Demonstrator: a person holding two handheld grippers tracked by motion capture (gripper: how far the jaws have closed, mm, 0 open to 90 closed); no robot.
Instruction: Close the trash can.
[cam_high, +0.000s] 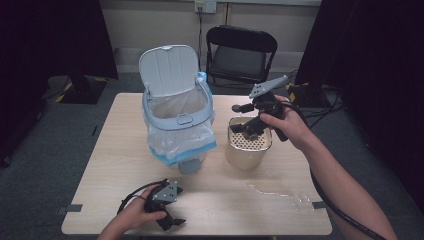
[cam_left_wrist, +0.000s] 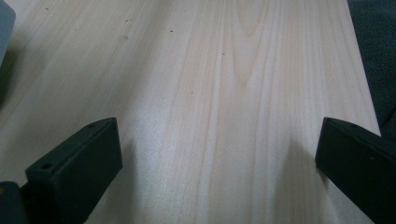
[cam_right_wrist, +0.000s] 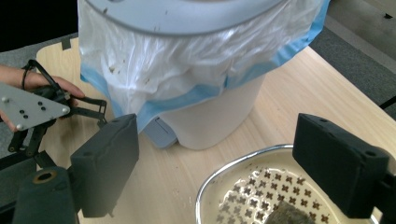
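A cream container (cam_high: 248, 152) with a perforated metal insert (cam_right_wrist: 247, 186) stands at the table's right middle. A dark lump (cam_right_wrist: 289, 216) lies in the insert at the bottom edge of the right gripper view. My right gripper (cam_high: 248, 131) hangs tilted just above the container's rim, its jaws (cam_right_wrist: 217, 128) apart with nothing pressed between them. At the near left edge my left gripper (cam_high: 176, 207) rests low over bare wood, open and empty (cam_left_wrist: 217, 135). It also appears in the right gripper view as the grey-plated left gripper (cam_right_wrist: 32, 109).
A white and blue bin (cam_high: 177, 117) lined with a plastic bag stands at the table's middle, its lid (cam_high: 167, 70) up. A water puddle (cam_high: 280, 192) spreads at the near right. A black chair (cam_high: 240, 55) stands behind the table (cam_high: 115, 150).
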